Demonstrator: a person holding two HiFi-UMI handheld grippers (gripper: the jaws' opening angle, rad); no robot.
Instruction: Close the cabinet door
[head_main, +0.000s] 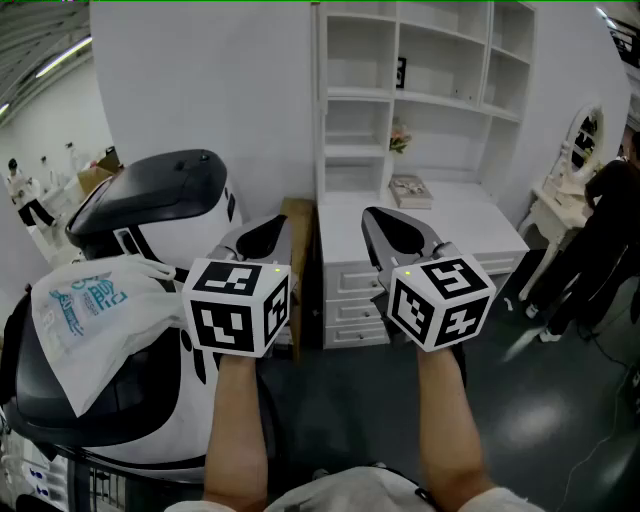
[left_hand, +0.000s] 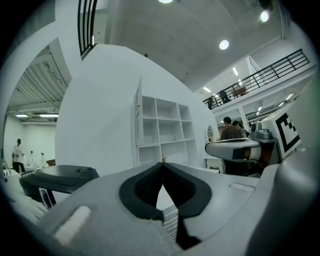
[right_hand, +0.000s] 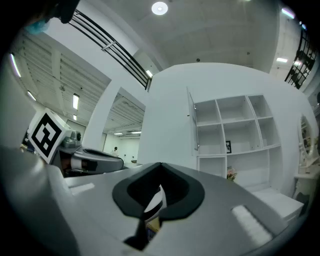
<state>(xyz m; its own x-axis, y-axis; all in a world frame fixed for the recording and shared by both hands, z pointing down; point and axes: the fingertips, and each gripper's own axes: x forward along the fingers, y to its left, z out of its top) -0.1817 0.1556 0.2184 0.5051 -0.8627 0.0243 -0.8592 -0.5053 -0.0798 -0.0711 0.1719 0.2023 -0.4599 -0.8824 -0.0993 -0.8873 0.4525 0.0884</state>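
Note:
A tall white shelf cabinet (head_main: 420, 90) stands ahead against the wall. Its narrow door (head_main: 317, 100) stands open at the cabinet's left side, and I see it edge-on. The door (right_hand: 192, 120) shows a small handle in the right gripper view, and it is a thin upright strip (left_hand: 138, 125) in the left gripper view. My left gripper (head_main: 268, 228) and right gripper (head_main: 375, 218) are held side by side, level, well short of the cabinet. Both point at it with their jaws together and nothing between them; neither touches the door.
A white desk top (head_main: 440, 225) with drawers (head_main: 350, 300) juts out below the shelves, carrying a book (head_main: 410, 190) and small flowers (head_main: 400, 138). A black-and-white machine (head_main: 150, 200) with a plastic bag (head_main: 90, 310) fills the left. A wooden board (head_main: 298, 250) leans between. A person (head_main: 600, 230) stands at right.

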